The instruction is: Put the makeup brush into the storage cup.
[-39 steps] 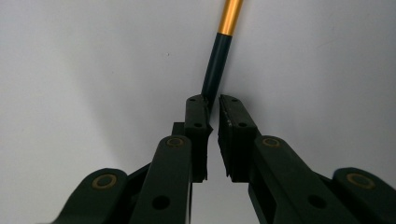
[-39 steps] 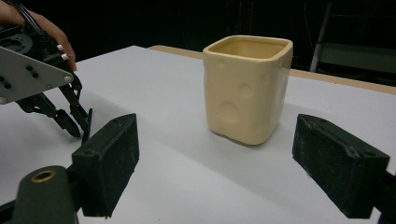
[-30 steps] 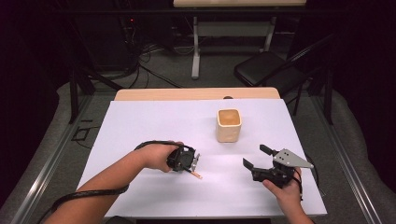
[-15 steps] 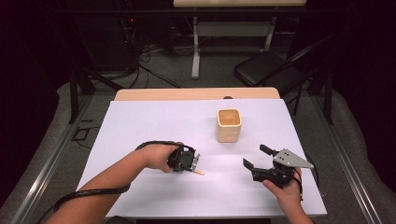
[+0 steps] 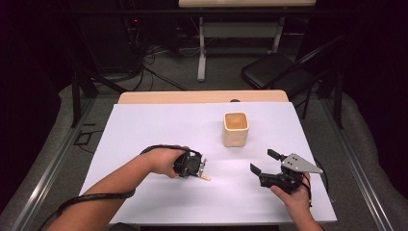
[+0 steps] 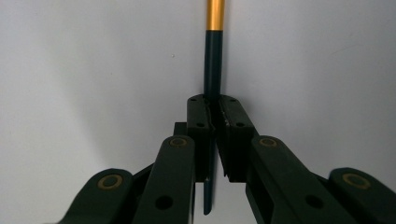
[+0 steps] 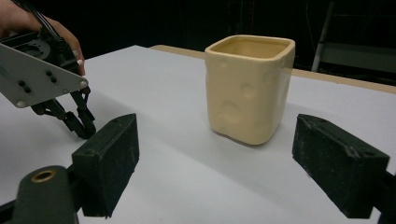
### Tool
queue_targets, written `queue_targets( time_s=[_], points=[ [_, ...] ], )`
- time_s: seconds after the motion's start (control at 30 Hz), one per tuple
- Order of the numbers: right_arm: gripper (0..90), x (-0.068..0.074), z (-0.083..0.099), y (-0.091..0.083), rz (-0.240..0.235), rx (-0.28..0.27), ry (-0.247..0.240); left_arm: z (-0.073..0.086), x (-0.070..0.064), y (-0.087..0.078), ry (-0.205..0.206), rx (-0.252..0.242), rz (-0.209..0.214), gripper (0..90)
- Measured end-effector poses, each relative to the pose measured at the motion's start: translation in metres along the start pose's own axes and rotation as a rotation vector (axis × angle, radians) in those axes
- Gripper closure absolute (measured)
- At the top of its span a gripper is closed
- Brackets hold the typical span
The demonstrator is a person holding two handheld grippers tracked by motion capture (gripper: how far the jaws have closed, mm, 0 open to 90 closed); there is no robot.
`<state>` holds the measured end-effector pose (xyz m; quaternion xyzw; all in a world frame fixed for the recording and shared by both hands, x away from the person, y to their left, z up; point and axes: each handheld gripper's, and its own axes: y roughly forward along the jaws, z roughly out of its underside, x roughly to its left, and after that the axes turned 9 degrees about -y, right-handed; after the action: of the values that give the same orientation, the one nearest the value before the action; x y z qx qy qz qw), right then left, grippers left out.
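Nothing moved since before, left tool (image 5: 204,169) clenched on pen (image 6: 213,65), right tool (image 5: 262,162) released, white table (image 5: 144,130), dark room

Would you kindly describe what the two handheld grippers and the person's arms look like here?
Both grippers are black: the left gripper has linked arms with brass-coloured pivots and trails a black cable; the right gripper has wide rectangular pads and a grey three-cornered plate. The forearms are bare, with no sleeves.

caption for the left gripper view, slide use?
Left gripper, jaws shut on a dark pen with a gold band, above the white table.
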<state>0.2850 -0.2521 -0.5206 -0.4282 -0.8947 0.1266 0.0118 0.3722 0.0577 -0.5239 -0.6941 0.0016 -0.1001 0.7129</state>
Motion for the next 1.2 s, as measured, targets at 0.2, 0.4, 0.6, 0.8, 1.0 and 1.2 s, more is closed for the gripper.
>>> queue_targets(
  time_s=[0.2, 0.4, 0.6, 0.8, 1.0, 1.2],
  points=[
    [14.4, 0.000, 0.000, 0.000, -0.002, 0.004, 0.001, 0.000, 0.000, 0.000, 0.001, 0.000, 0.003, 83.8],
    [14.4, 0.000, 0.000, 0.000, 0.002, 0.002, 0.007, 0.001, 0.001, 0.000, 0.005, -0.003, 0.009, 83.8],
    [14.4, -0.001, 0.000, 0.000, 0.002, 0.006, 0.006, 0.001, 0.000, -0.001, 0.005, -0.012, 0.009, 83.8],
    [14.4, -0.001, 0.000, 0.000, 0.003, 0.001, 0.004, 0.001, 0.000, -0.005, -0.005, -0.035, 0.002, 83.9],
    [14.4, -0.001, 0.000, 0.000, 0.004, 0.003, 0.004, 0.002, 0.001, -0.013, -0.020, -0.061, -0.002, 83.8],
    [14.4, -0.001, 0.000, 0.000, 0.004, 0.003, 0.005, 0.004, 0.002, -0.022, -0.030, -0.062, -0.015, 83.9]
  ],
)
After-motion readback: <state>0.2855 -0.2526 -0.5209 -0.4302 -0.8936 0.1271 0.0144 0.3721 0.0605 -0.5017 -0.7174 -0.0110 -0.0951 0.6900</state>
